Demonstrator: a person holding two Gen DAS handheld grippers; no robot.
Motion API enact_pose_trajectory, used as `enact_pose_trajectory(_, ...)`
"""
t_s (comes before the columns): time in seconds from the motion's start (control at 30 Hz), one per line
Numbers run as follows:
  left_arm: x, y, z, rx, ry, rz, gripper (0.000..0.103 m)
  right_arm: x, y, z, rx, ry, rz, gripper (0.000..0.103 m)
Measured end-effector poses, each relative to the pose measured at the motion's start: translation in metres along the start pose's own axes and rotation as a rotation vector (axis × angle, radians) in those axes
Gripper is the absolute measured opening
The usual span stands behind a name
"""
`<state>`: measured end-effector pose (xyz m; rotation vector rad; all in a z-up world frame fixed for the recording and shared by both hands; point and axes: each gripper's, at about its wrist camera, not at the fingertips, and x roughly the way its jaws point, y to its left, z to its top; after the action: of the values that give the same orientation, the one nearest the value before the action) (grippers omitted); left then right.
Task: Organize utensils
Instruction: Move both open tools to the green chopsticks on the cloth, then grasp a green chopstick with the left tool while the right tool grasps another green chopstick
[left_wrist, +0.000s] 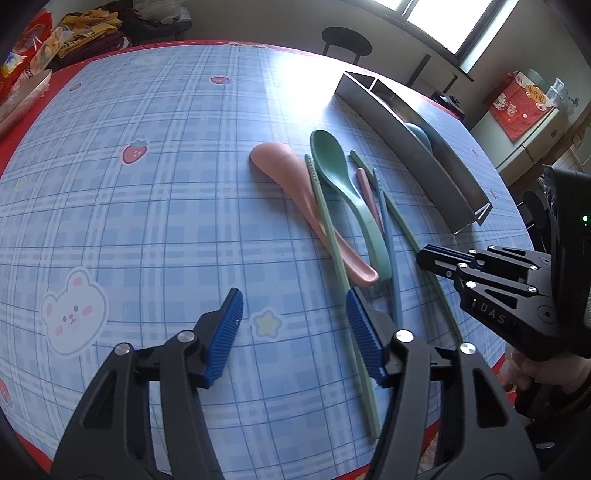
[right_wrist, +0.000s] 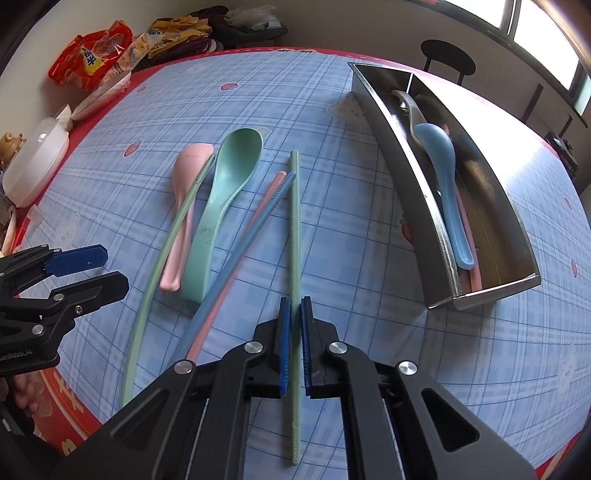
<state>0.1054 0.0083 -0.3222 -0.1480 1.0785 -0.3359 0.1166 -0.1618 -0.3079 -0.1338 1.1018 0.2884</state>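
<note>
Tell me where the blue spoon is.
In the right wrist view, the blue spoon lies inside the metal tray at right, atop a metal utensil and a pink one.

A table (right_wrist: 332, 229) carries everything. It has a blue checked cloth with a red edge, and little bears, strawberries and a star are drawn on it. A pink spoon (right_wrist: 181, 206) and a green spoon (right_wrist: 221, 192) lie side by side on the cloth. A green chopstick (right_wrist: 159, 266) lies across the pink spoon. Beside the spoons lie a blue chopstick (right_wrist: 236, 258), a pink chopstick (right_wrist: 258, 206) and another green chopstick (right_wrist: 294, 229). A long metal tray (right_wrist: 491, 206) sits to the right.
</note>
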Motion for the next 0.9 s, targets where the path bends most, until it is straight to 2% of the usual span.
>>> enact_pose_trajectory(0.13, 0.004, -0.01, 0.002, 0.035, 0.01, -0.037, 0.05, 0.0, 0.0, -0.001, -0.014, -0.011, -0.004, 0.006)
enact_pose_trajectory(0.2, 0.009, -0.014, 0.003, 0.046, 0.028, -0.049, 0.039, -0.001, 0.0, -0.002, -0.018, -0.013, -0.003, 0.006)
enact_pose_trajectory(0.27, 0.014, -0.019, 0.004, 0.061, 0.047, -0.046, 0.034, 0.0, 0.0, -0.002, -0.02, -0.015, 0.0, 0.006)
enact_pose_trajectory(0.37, 0.017, -0.027, 0.005, 0.086, 0.046, -0.04, 0.034, -0.001, 0.0, -0.003, -0.024, -0.02, 0.002, 0.006)
enact_pose_trajectory(0.67, 0.021, -0.047, 0.0, 0.224, 0.023, 0.051, 0.035, -0.001, 0.0, -0.005, -0.026, -0.036, 0.002, 0.007)
enact_pose_trajectory(0.87, 0.023, -0.046, 0.001, 0.233, 0.019, 0.053, 0.035, -0.001, 0.0, -0.005, -0.026, -0.036, 0.002, 0.007)
enact_pose_trajectory(0.9, 0.023, -0.046, 0.002, 0.232, 0.018, 0.059, 0.031, -0.001, 0.0, -0.005, -0.026, -0.036, 0.003, 0.007)
